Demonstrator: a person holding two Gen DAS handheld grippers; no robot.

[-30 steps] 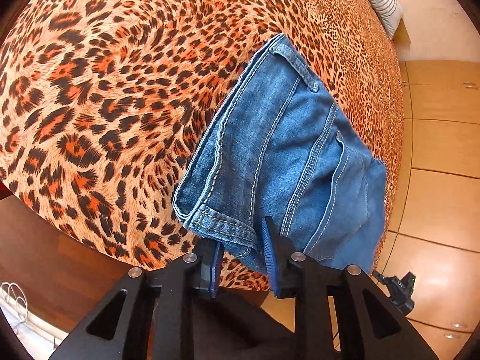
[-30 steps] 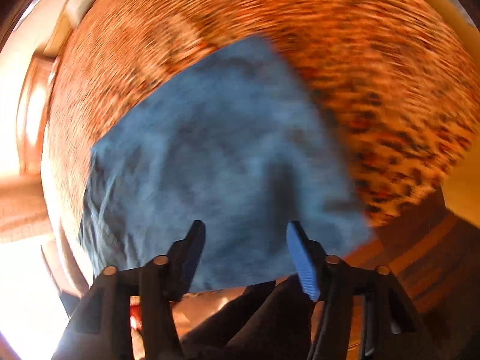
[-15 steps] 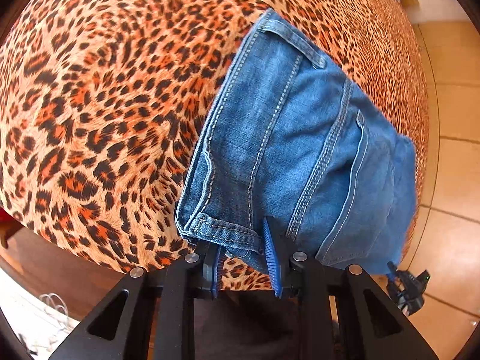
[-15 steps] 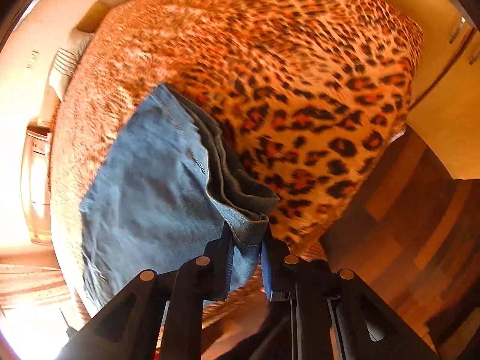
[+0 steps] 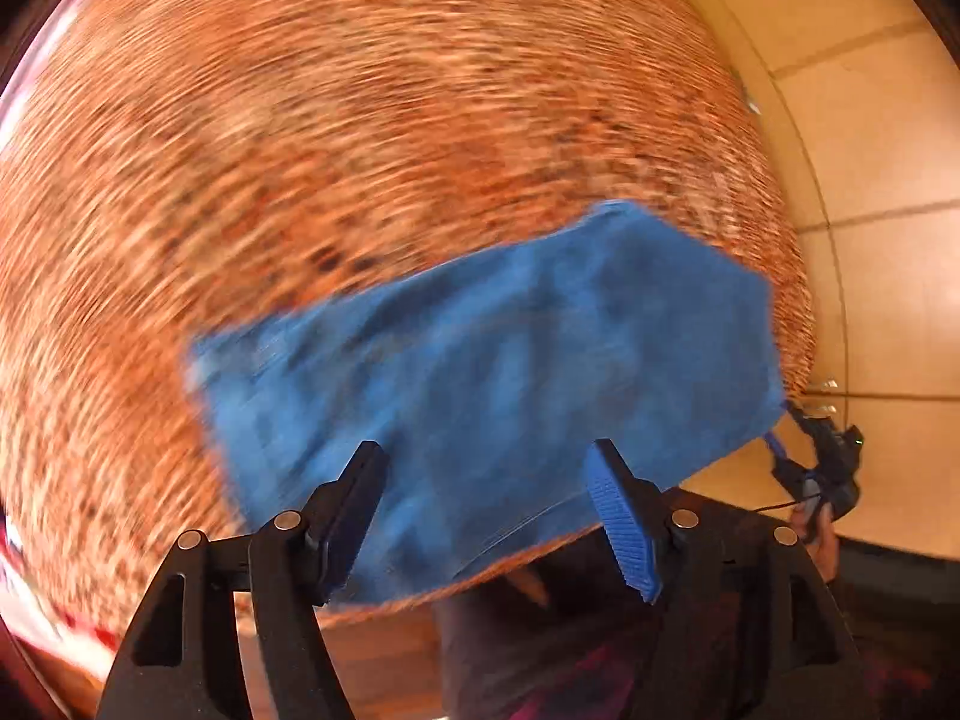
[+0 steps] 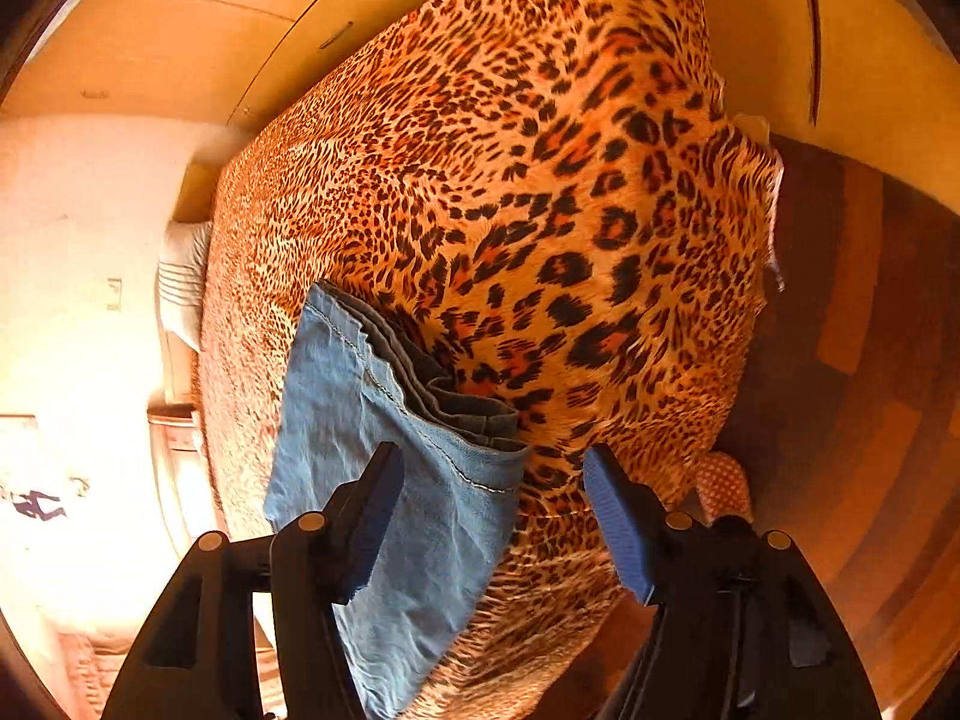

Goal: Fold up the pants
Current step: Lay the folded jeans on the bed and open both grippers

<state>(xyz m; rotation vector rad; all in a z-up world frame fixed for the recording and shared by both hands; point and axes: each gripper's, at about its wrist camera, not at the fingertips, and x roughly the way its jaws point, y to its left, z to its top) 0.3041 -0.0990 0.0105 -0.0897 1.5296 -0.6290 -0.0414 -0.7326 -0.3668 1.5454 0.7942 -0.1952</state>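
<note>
The blue jeans [image 5: 492, 372] lie folded into a compact stack near the front edge of the leopard-print bed [image 5: 360, 120]; this left wrist view is motion-blurred. My left gripper [image 5: 486, 504] is open and empty just above the near edge of the jeans. In the right wrist view the jeans [image 6: 384, 420] show stacked layered edges, and my right gripper [image 6: 492, 504] is open and empty over their near corner. The right gripper also shows in the left wrist view [image 5: 816, 462], beside the far right corner of the jeans.
The leopard bedspread [image 6: 570, 210] covers the whole bed. A white striped pillow [image 6: 183, 276] lies at the head. Dark wooden floor [image 6: 852, 360] runs along the bed's side, pale tiles [image 5: 870, 240] on the other side. A polka-dot object [image 6: 723, 486] sits by the bed edge.
Both grippers have let go of the jeans and opened wide. The left gripper has swung quickly, blurring its view; the right has drawn back slightly from the folded stack.
</note>
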